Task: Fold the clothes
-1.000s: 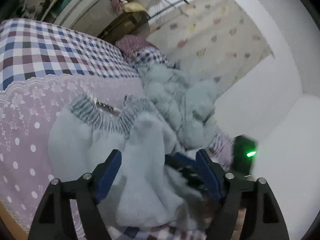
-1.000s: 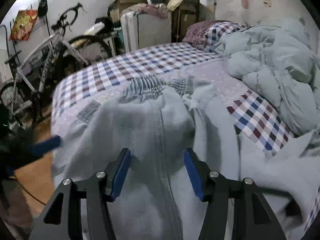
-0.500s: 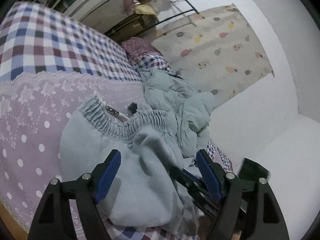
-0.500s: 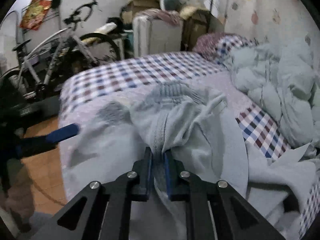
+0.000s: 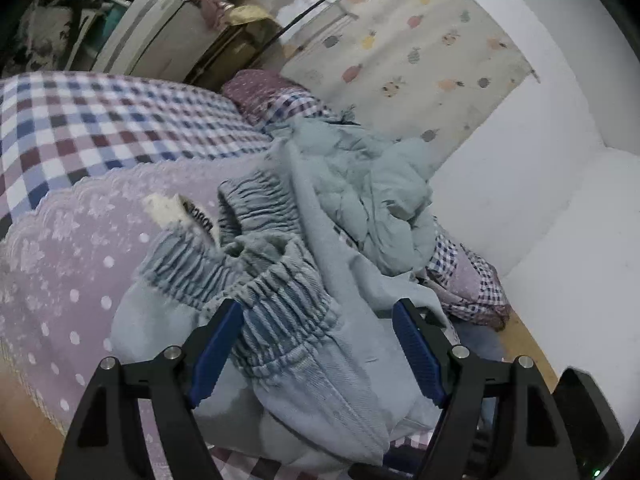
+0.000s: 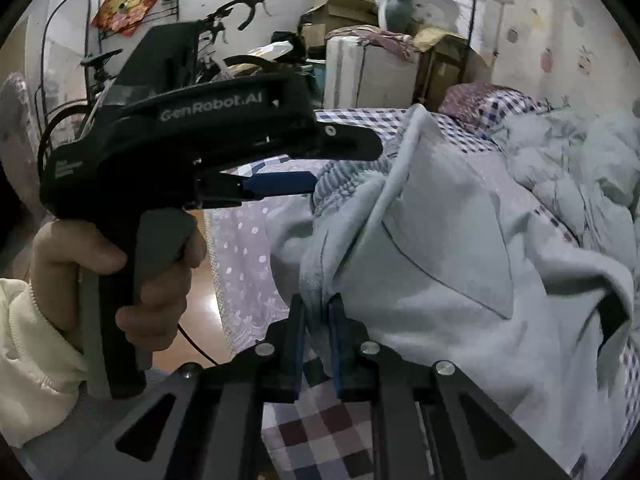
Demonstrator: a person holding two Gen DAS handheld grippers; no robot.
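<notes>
Right gripper (image 6: pixel 316 340) clamped on pale trousers (image 6: pixel 420 240), frame centre | left gripper (image 5: pixel 318 344) spread over waistband (image 5: pixel 280 304) | risk: thin pinch slips.

To my left the bed (image 5: pixel 72 216) lies flat and bare, room enough to pass a tool. Ahead, the bunched pale-blue trousers (image 5: pixel 280 320) fill the gap between the left tool (image 5: pixel 318 346) fingers. Beyond them a heaped quilt (image 5: pixel 372 184) blocks the wall side (pillows behind it). My left tool crosses the right view just beside the cloth.
</notes>
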